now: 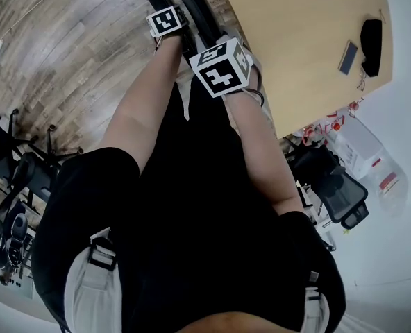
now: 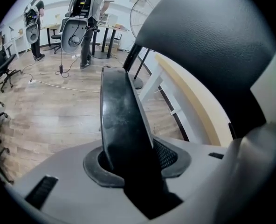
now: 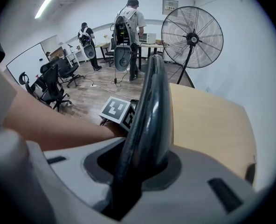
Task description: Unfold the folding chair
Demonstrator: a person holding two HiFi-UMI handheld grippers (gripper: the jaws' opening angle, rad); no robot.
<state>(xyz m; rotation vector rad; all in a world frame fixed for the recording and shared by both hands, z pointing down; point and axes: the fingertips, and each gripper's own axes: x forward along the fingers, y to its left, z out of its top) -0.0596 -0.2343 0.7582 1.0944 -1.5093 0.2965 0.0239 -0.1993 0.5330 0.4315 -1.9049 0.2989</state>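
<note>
Left gripper [image 2: 131, 169] around folding chair [image 2: 121, 115] edge

Chair [image 2: 124, 125]: black, dull sheen, faint pale specks.
Left tongs [image 2: 128, 164]: pale grey shell, dark grey collar, black mesh patch.
Right tongs [image 3: 140, 164]: pale grey shell, dark grey collar.
Marker cube [image 1: 223, 68]: white faces, black square pattern.
Bench [image 1: 309, 40], 1 o'clock in head view: light tan wood.
Floor [image 1: 66, 54], 10 o'clock: grey-brown planks, streaked grain.
Fan [image 3: 192, 37]: black.
Shirt [image 1: 191, 207]: black.
Straps [image 1: 87, 290]: off-white.
</note>
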